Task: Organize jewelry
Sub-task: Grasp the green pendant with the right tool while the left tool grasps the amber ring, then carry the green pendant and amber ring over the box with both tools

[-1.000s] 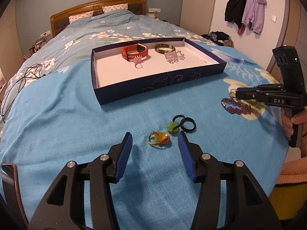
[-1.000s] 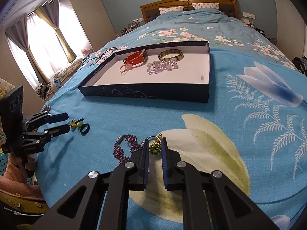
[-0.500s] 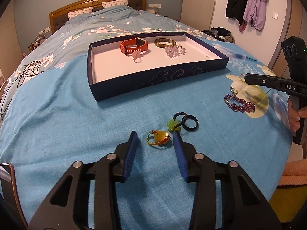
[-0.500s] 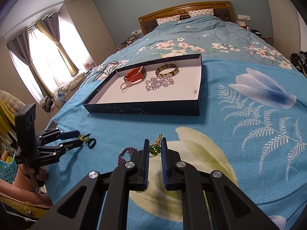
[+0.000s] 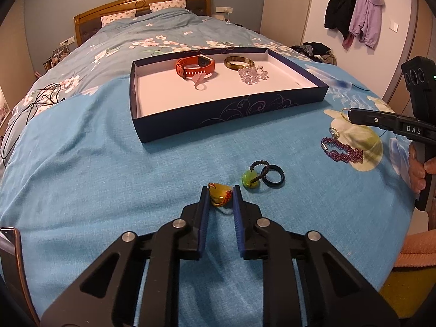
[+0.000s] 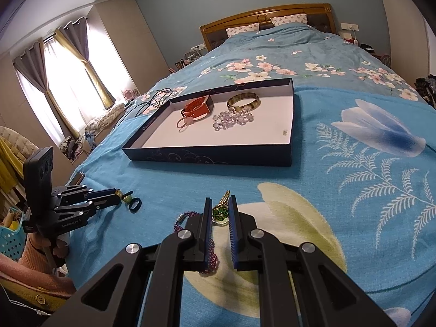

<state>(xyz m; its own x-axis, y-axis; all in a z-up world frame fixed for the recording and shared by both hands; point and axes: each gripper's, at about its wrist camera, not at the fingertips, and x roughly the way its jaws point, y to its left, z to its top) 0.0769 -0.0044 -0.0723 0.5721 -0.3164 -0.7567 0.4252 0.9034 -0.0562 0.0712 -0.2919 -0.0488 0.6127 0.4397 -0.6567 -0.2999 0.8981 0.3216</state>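
My left gripper (image 5: pixel 220 190) is shut on a yellow pendant with a red bead cord (image 5: pixel 219 194), low on the blue bedspread. Just right lie a green disc pendant on a dark cord (image 5: pixel 250 179) and a black ring (image 5: pixel 274 180). My right gripper (image 6: pixel 220 200) is shut on a green and gold beaded piece (image 6: pixel 221 209), lifted above the bedspread. A purple beaded bracelet (image 5: pixel 342 151) lies under it. The dark blue tray (image 5: pixel 231 117) holds an orange watch (image 5: pixel 194 66), a gold bangle (image 5: pixel 239 62), clear crystals (image 5: pixel 252 73) and a pink ring (image 5: pixel 199 81).
The tray (image 6: pixel 218 160) sits mid-bed on the blue cover. Black cables (image 5: pixel 30 106) lie at the left edge of the bed. A small ring (image 5: pixel 334 132) lies near the bracelet. Coats (image 5: pixel 354 11) hang on the right wall. A phone edge (image 5: pixel 11 267) shows bottom left.
My left gripper moved forward and closed its jaws from wide open onto the yellow pendant. My right gripper rose off the bedspread with the green beaded piece.
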